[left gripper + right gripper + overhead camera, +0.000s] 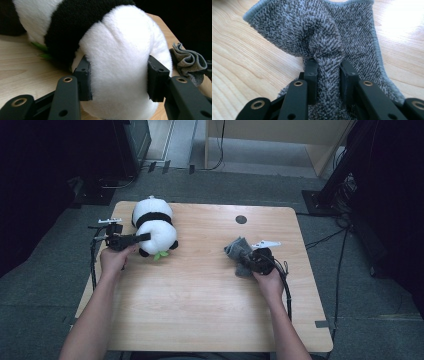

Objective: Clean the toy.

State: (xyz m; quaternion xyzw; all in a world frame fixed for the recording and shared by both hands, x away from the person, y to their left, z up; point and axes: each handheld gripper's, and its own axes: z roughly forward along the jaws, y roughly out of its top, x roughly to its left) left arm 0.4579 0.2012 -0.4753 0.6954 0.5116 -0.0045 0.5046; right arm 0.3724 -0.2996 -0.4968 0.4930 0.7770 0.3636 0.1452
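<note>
**Both claws on soft goods**

Your left claw [118, 77] has the panda [154, 226] between its pads, pressing into the white plush; the panda lies at the counter's [200, 305] far left. Your right claw [328, 75] is clenched on a fold of the grey cloth [324, 37], right of centre.

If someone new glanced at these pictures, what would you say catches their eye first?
Probably the plush panda lying at the table's far left, with the left tool pressing into its white body from both sides. Next, the grey cloth at the right, a fold of it pinched in the right tool.
</note>
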